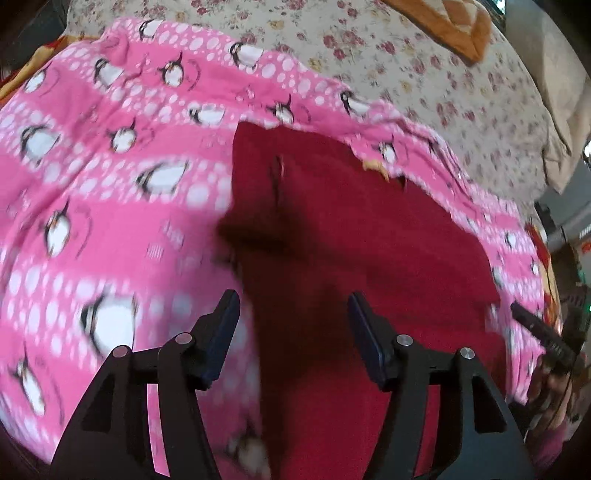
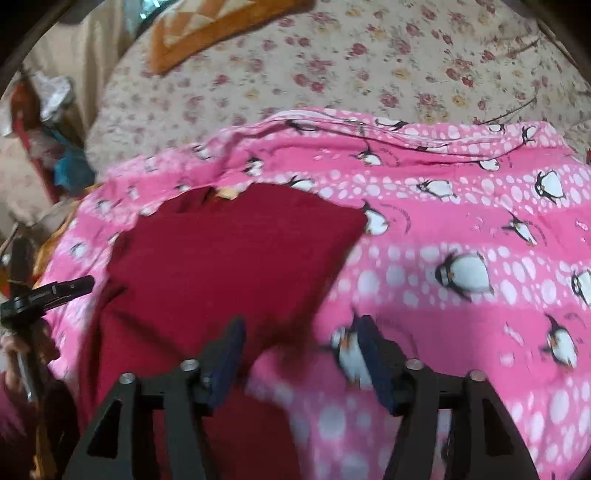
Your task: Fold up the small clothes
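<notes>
A: Well, how far along does the folding look?

B: Early or midway, I'd judge. The red garment [image 1: 332,240] lies spread on the pink penguin sheet [image 1: 110,206], mostly flat, with one edge doubled over on one side. In the right wrist view it reads as a rough rectangle with a soft corner. No neat, compact bundle yet, so at least one more fold seems left.

A: Start with the big things. What's underneath?

B: A bed with a cream floral cover [image 2: 369,66], quilted-looking and matte. On top sits the pink sheet, thin cotton by its wrinkles, printed with white dots and penguins. An orange patterned cushion [image 2: 221,26] rests at the far edge.

A: And the garment itself?

B: Deep red, plain, a soft knit or fleece by its dull surface. Blur hides finer detail.

A: The grippers?

B: The left gripper [image 1: 291,332] hangs over the garment's near edge, jaws spread, grasping nothing. The right gripper [image 2: 299,354] hovers where red meets pink, likewise spread and empty.
</notes>
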`<state>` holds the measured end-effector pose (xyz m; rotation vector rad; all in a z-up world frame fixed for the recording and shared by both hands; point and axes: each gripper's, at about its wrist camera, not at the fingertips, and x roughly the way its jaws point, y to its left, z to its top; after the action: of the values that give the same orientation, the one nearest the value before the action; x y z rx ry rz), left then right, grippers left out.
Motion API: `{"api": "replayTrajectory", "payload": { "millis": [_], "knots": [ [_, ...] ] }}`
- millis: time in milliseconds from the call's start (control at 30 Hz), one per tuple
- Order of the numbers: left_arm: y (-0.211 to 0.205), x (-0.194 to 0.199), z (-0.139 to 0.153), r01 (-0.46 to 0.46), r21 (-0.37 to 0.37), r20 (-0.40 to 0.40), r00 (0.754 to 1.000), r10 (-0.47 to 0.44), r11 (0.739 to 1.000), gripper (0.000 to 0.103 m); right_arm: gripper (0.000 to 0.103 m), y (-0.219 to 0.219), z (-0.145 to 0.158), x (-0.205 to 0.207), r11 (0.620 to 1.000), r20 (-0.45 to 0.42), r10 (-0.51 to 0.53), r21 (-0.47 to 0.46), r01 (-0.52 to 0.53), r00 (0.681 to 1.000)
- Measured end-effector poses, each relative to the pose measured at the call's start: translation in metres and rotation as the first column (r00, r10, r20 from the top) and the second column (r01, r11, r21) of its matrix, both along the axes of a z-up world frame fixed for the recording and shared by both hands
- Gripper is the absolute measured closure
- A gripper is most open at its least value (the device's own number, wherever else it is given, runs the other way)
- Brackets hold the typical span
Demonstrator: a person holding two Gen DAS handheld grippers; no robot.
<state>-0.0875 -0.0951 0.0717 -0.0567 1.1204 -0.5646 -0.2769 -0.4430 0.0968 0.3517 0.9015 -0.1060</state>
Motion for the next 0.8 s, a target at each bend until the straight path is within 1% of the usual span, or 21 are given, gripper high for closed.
{"api": "replayTrajectory", "payload": {
  "millis": [133, 267, 333, 433, 533, 700, 800],
  "knots": [
    [0.012, -0.033, -0.007, 0.009, 0.030, -0.011, 1.000, -0.008, 1.000, 0.042, 0.035, 0.007, 0.005, -0.035, 1.000, -0.016, 0.011, 0.012, -0.010, 1.000],
    [0.018, -0.061, -0.006, 0.006, 0.063, 0.021, 1.000, -0.007, 0.998, 0.042, 0.034, 0.015, 0.002, -0.055, 1.000, -0.043, 0.004, 0.007, -0.003, 0.999],
    [0.021, -0.073, -0.004, 0.011, 0.072, 0.032, 0.999, -0.014, 0.997, 0.042, 0.034, 0.023, -0.001, -0.065, 1.000, -0.068, 0.002, -0.016, -0.003, 0.998],
    [0.025, -0.089, -0.002, 0.028, 0.069, 0.032, 0.999, -0.030, 0.997, 0.042, 0.034, 0.036, -0.008, -0.072, 0.998, -0.101, 0.023, -0.052, -0.028, 0.995],
    [0.025, -0.102, 0.000, 0.046, 0.070, 0.027, 0.998, -0.048, 0.997, 0.042, 0.034, 0.048, -0.016, -0.078, 0.996, -0.121, 0.049, -0.068, -0.057, 0.991],
    [0.029, -0.119, -0.004, 0.046, 0.043, -0.001, 0.999, -0.046, 0.998, 0.042, 0.034, 0.051, -0.022, -0.086, 0.998, -0.095, 0.059, -0.013, -0.061, 0.994],
    [0.031, -0.129, -0.011, 0.037, -0.002, -0.055, 0.998, -0.037, 0.999, 0.042, 0.034, 0.054, -0.028, -0.084, 0.998, -0.110, 0.052, -0.021, -0.055, 0.993]
  ]
}}
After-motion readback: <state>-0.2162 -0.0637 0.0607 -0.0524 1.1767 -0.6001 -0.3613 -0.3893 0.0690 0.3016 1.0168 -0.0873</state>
